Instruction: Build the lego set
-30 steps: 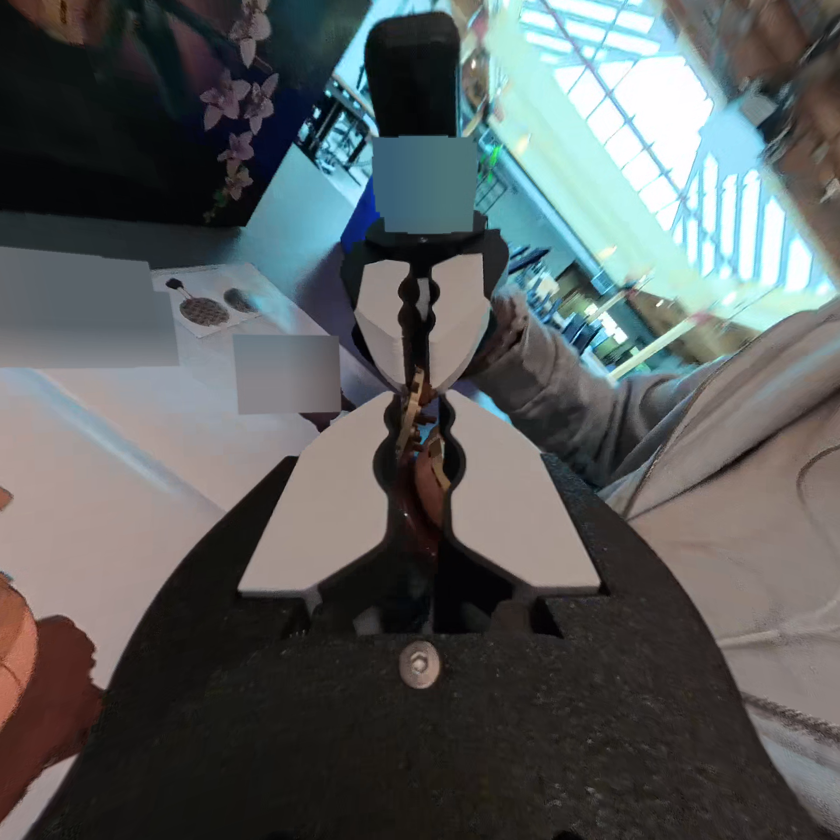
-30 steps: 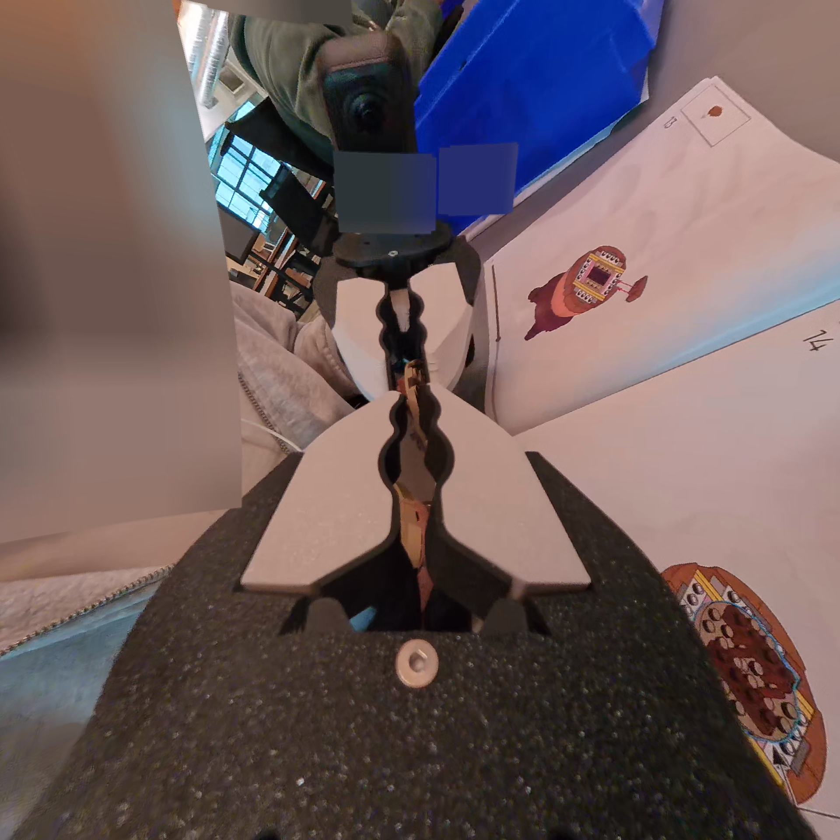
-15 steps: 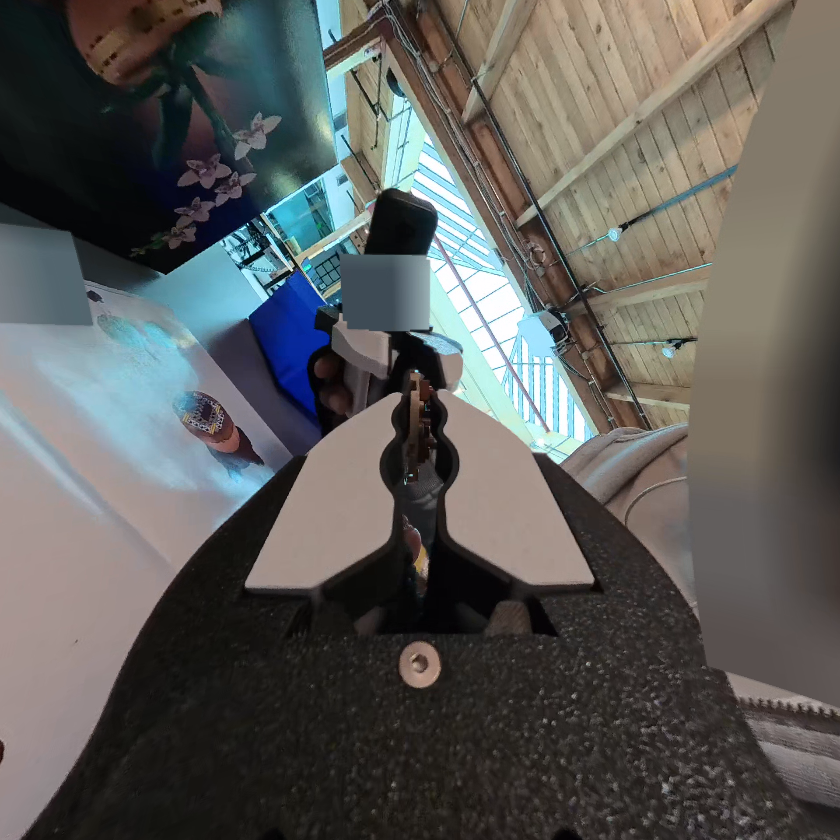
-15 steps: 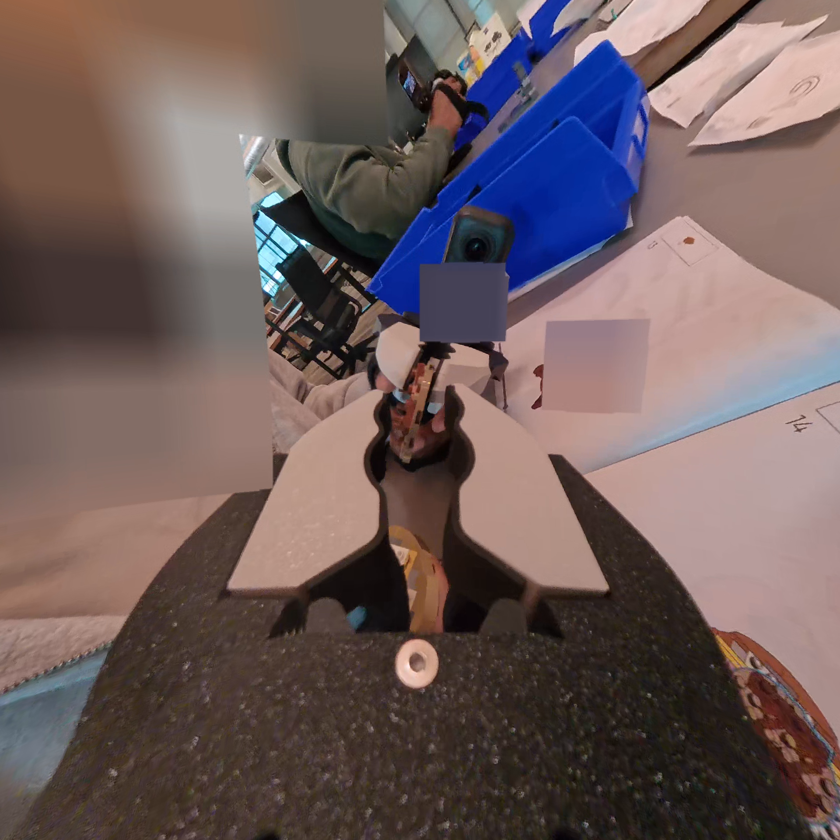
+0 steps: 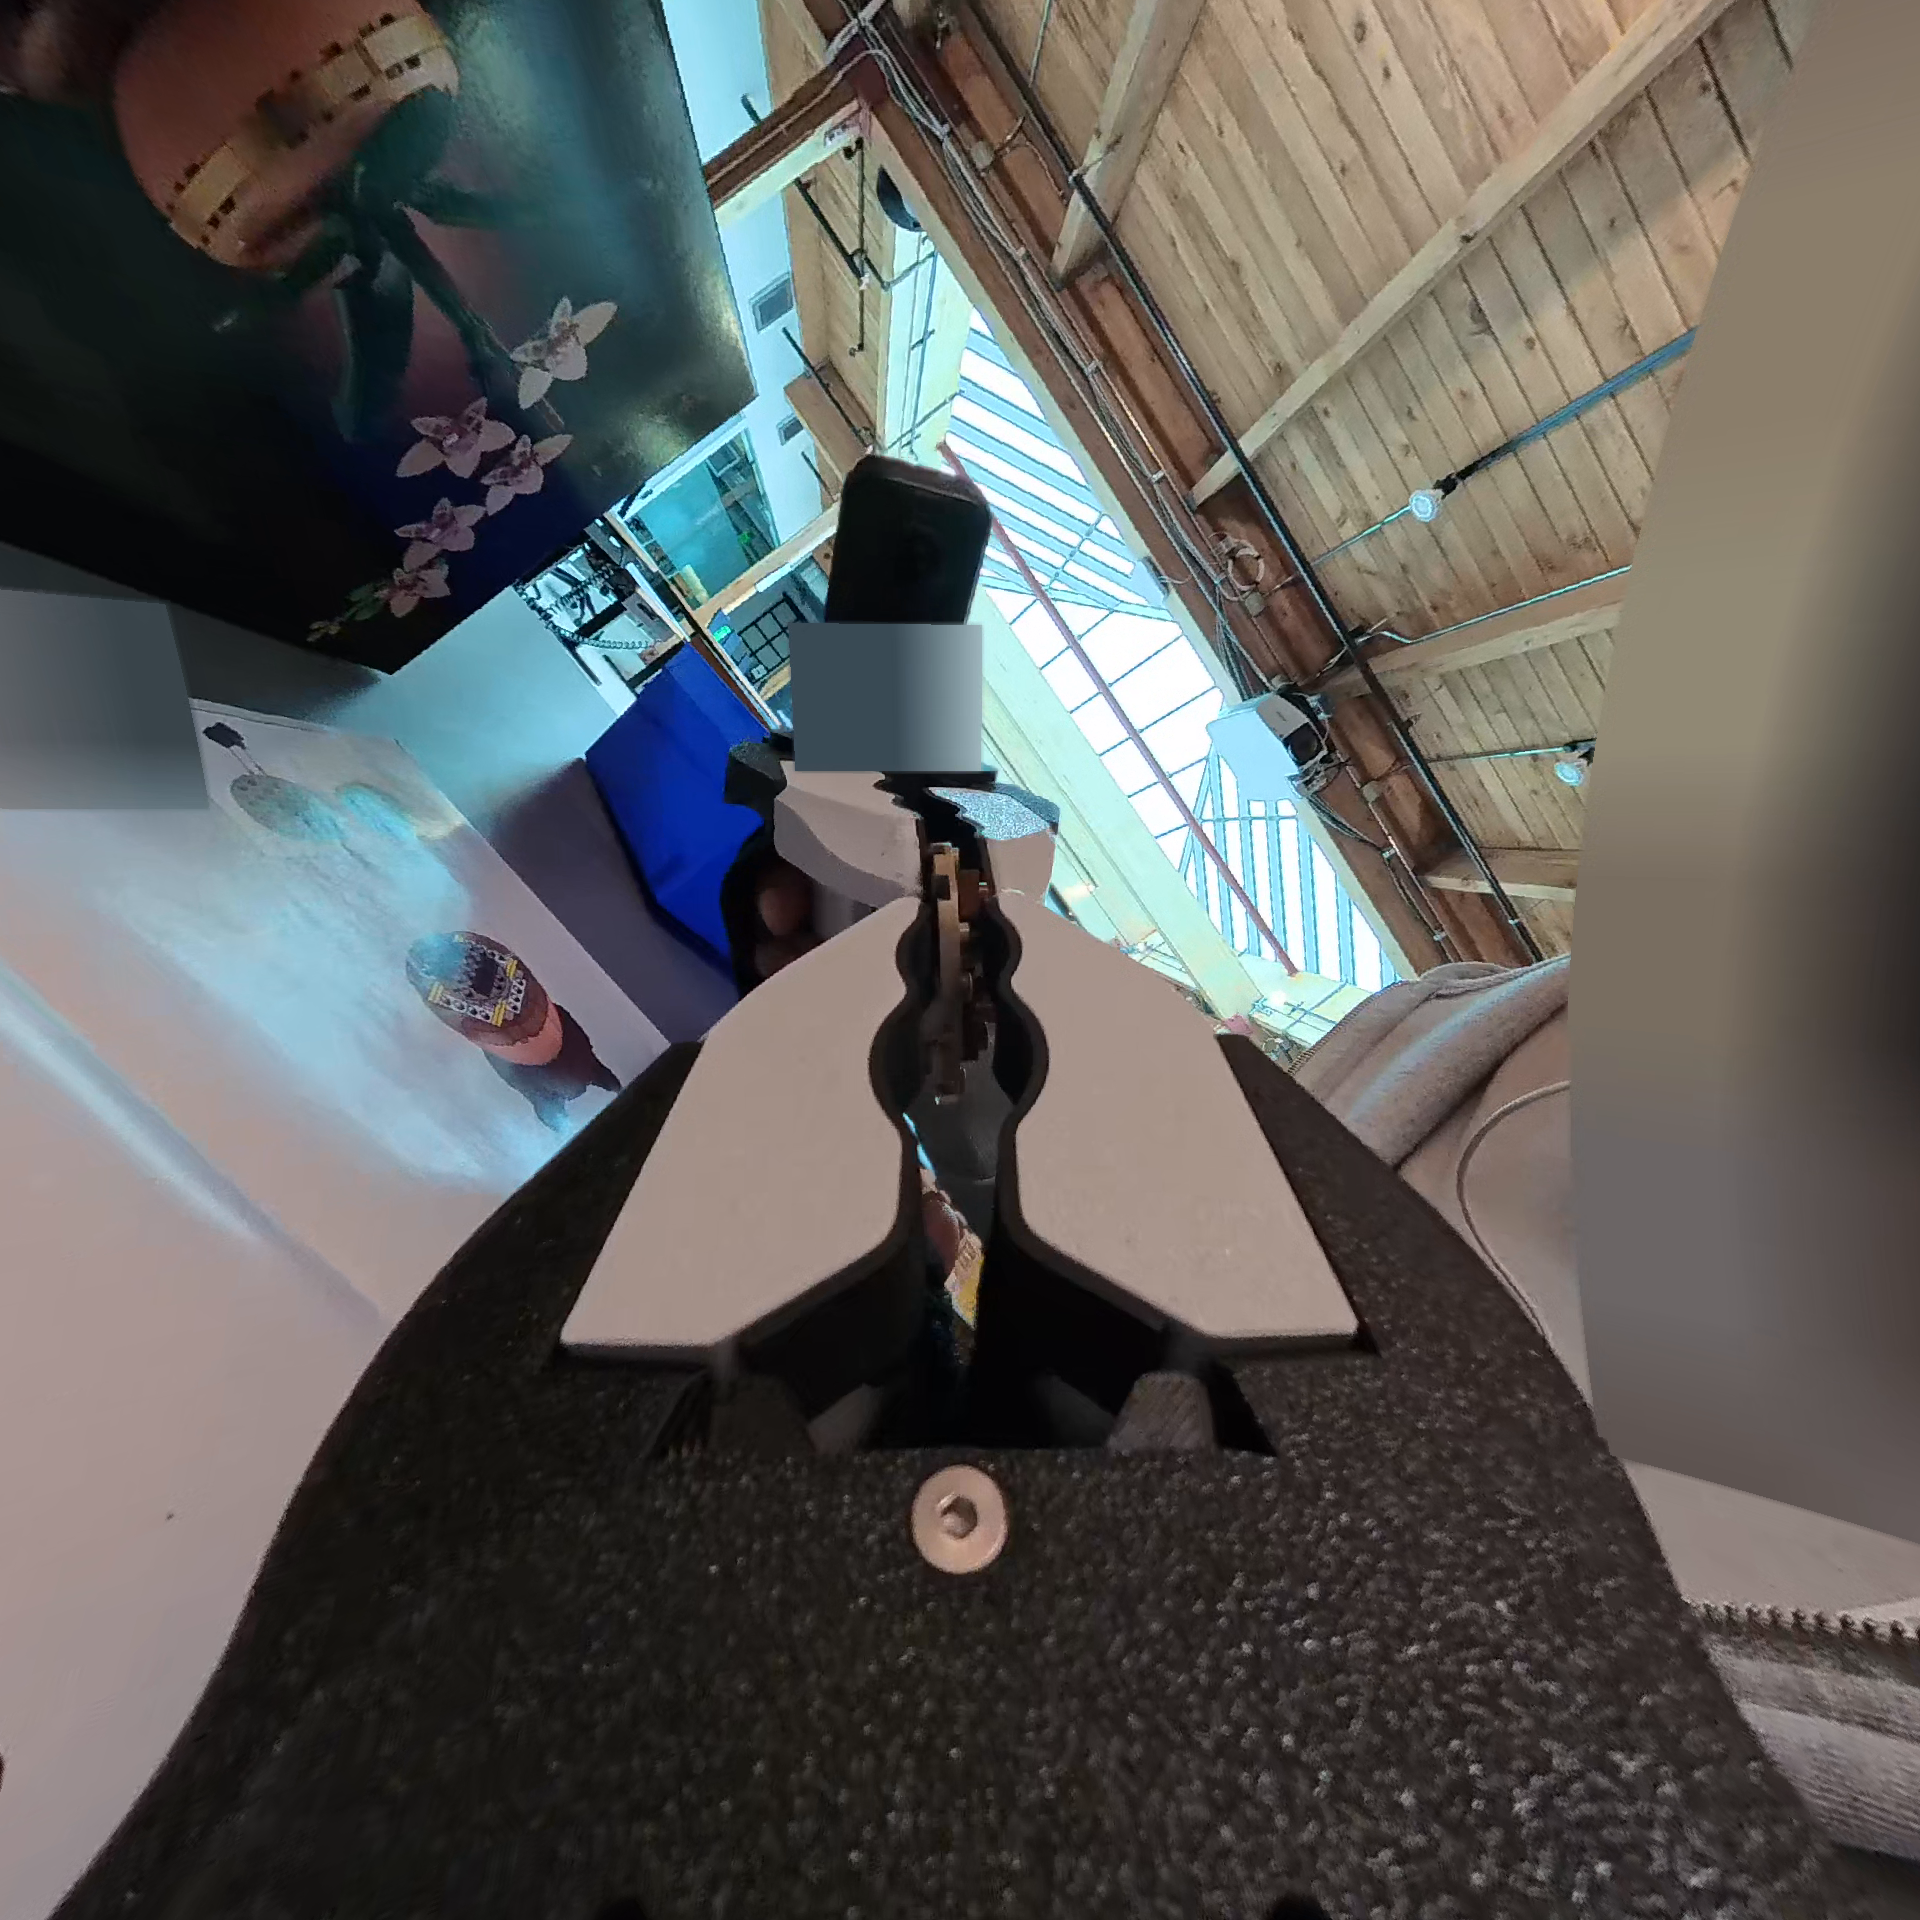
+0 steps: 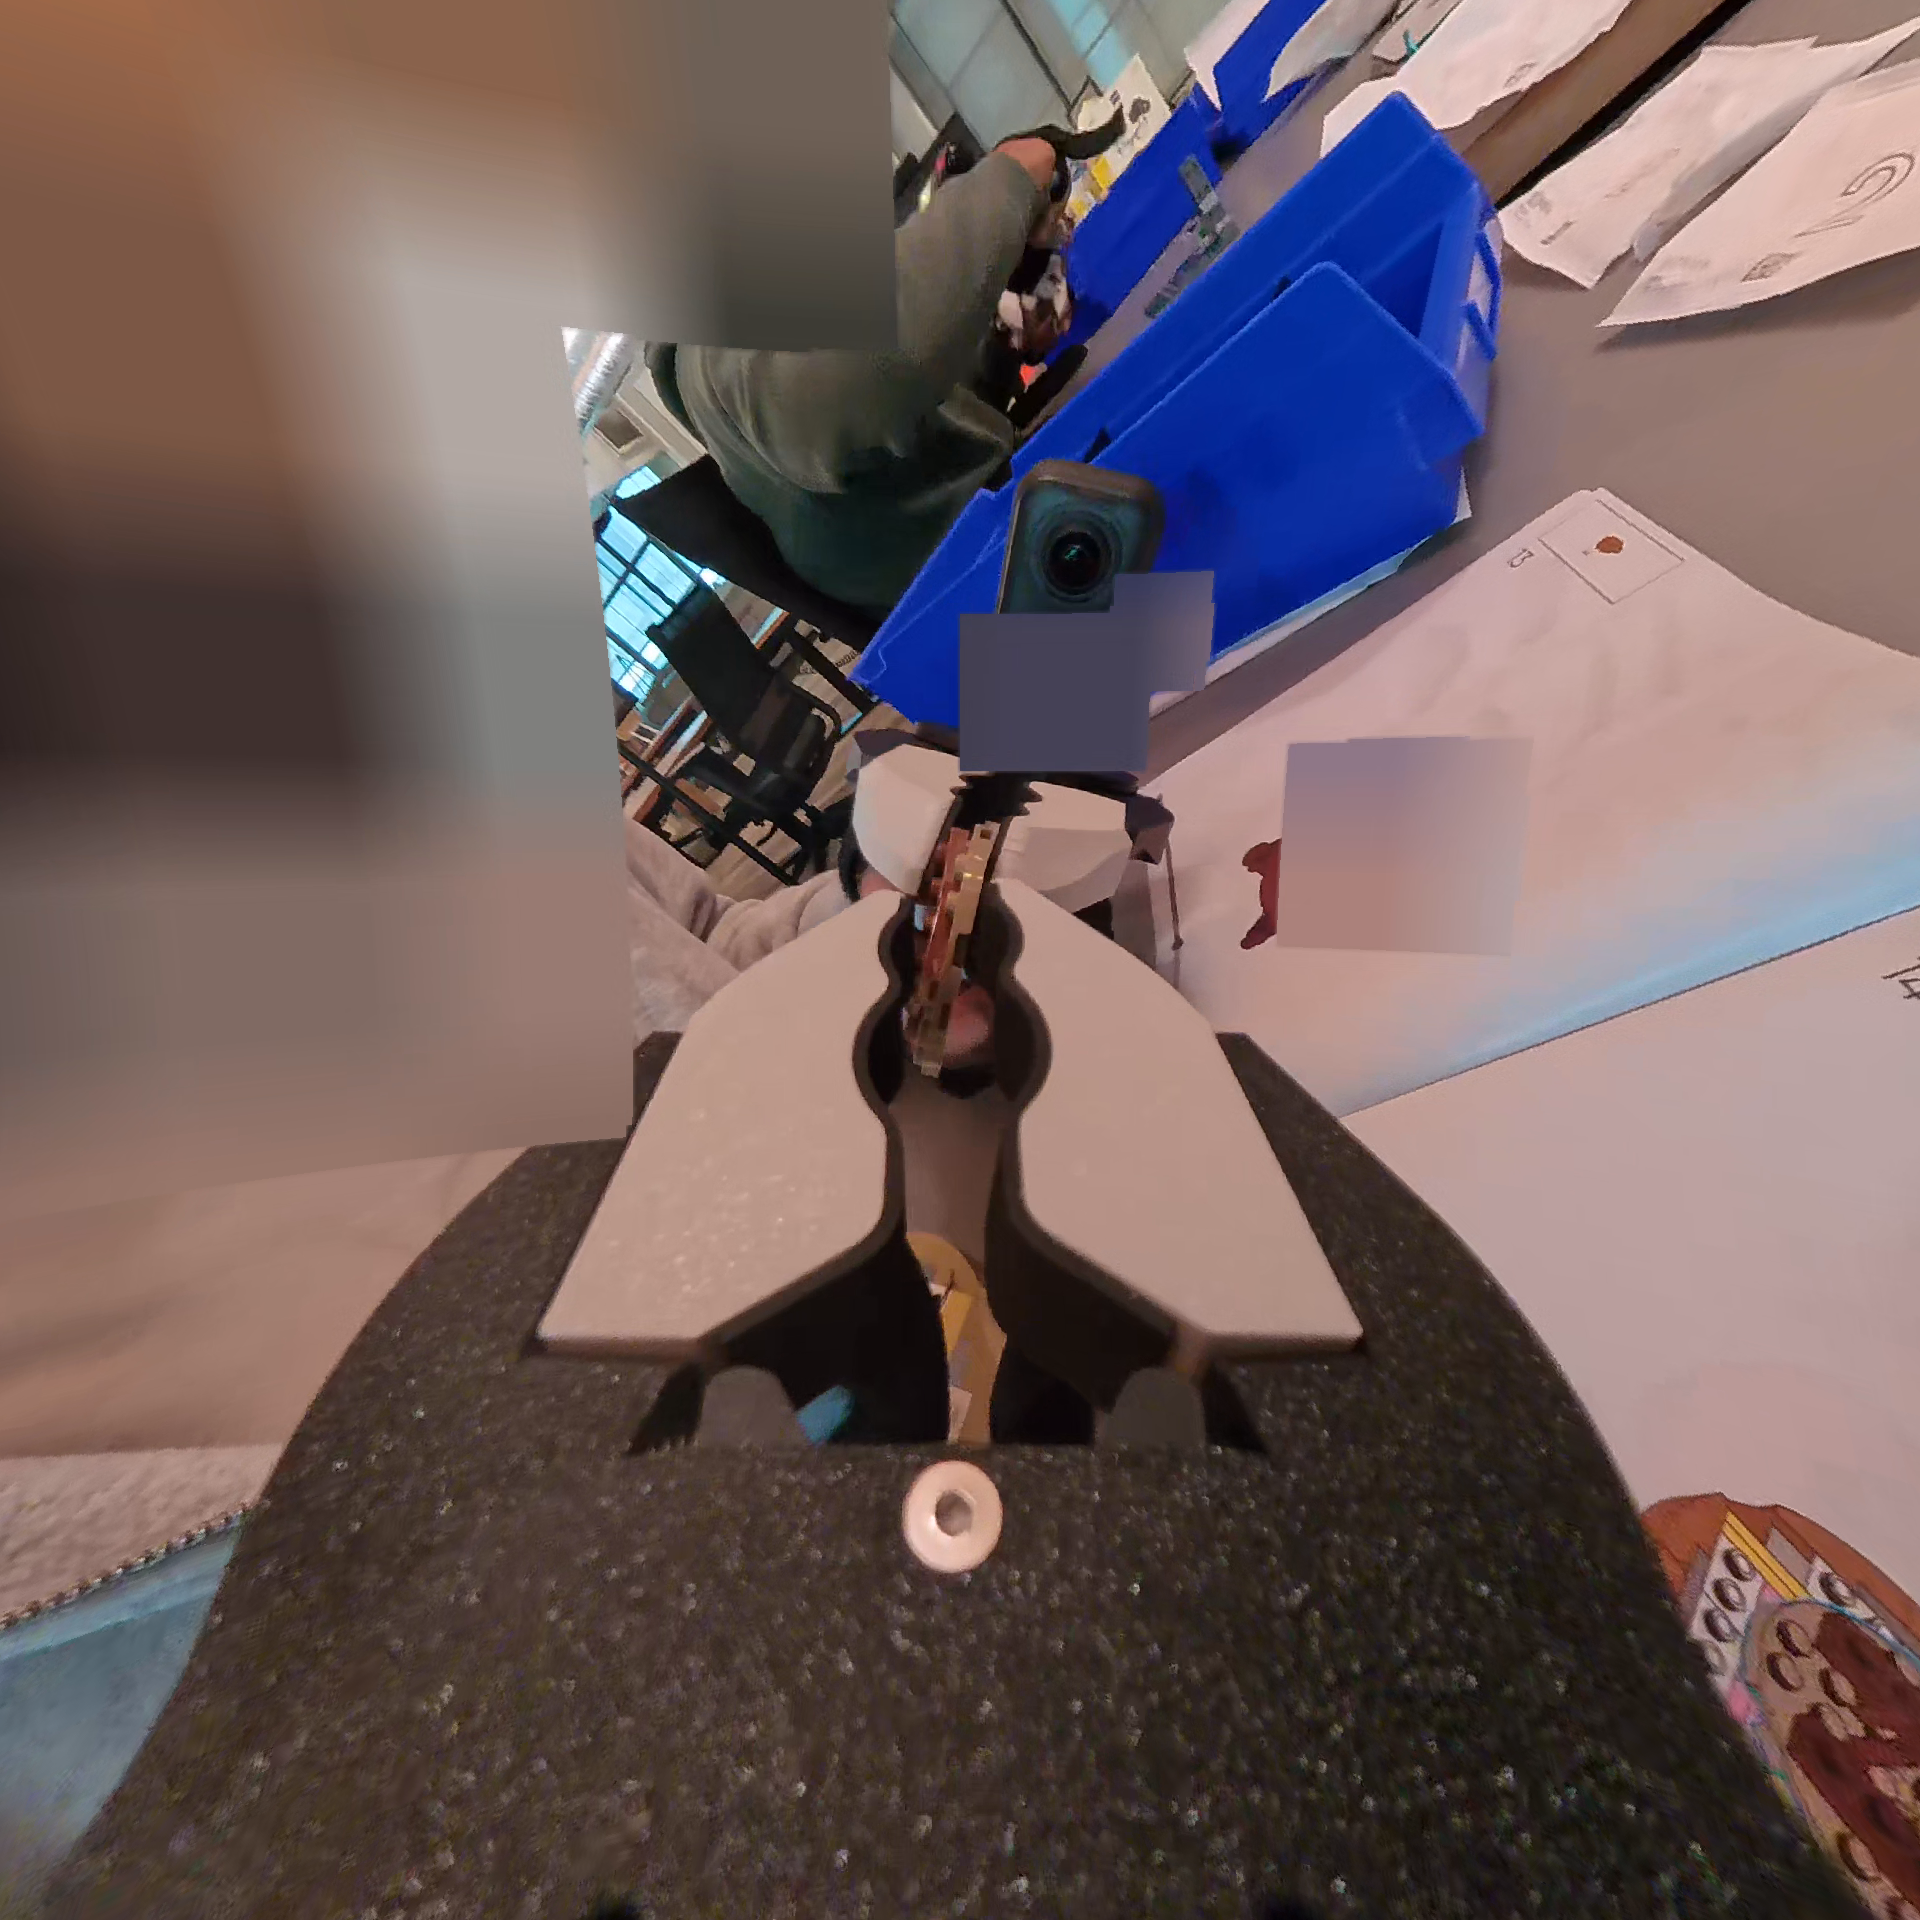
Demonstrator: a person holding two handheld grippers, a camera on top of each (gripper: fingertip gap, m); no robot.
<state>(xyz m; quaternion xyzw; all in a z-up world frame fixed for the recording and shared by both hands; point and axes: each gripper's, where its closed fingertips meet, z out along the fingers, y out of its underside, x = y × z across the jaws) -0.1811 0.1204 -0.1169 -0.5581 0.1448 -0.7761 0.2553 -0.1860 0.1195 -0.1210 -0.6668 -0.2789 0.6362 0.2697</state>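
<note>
A flat tan and brown lego assembly (image 5: 951, 966) is held edge-on in the air between the two grippers, which face each other. My left gripper (image 5: 958, 914) is shut on one edge of it. In the left wrist view the right gripper (image 5: 914, 831) grips the far edge, with its camera above. In the right wrist view my right gripper (image 6: 951, 909) is shut on the same assembly (image 6: 948, 935), and the left gripper (image 6: 997, 842) holds its far side. Most of the assembly is hidden by the fingers.
White instruction sheets (image 6: 1558, 1091) with pictures of the model lie on the grey table (image 6: 1714, 416). Blue bins (image 6: 1299, 447) stand behind them. A dark lego box (image 5: 312, 312) stands at the left. A person in a green sleeve (image 6: 831, 416) sits beyond.
Both grippers have tilted upward with the assembly still held between them; the left view swung from the table to the ceiling. Little has moved in the last half second.
</note>
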